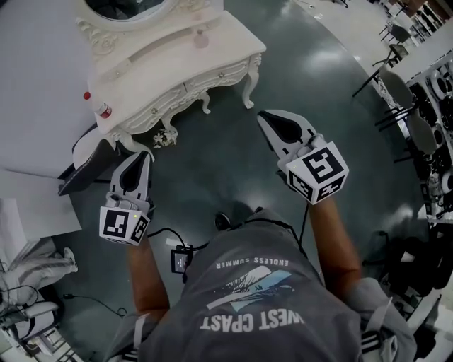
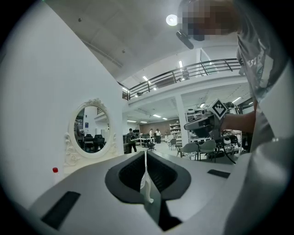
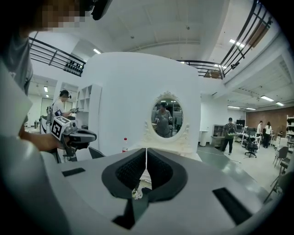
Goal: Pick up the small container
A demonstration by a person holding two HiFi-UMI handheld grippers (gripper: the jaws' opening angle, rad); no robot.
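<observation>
The small container (image 1: 104,110) with a red top sits at the left end of the white table (image 1: 177,67), too small to see well. The left gripper (image 1: 144,157) shows just below that end, jaws pressed together with nothing between them. The mirror (image 1: 127,8) is cut off at the top. The right gripper (image 1: 263,117) shows below the table's right leg, jaws together too, empty
</observation>
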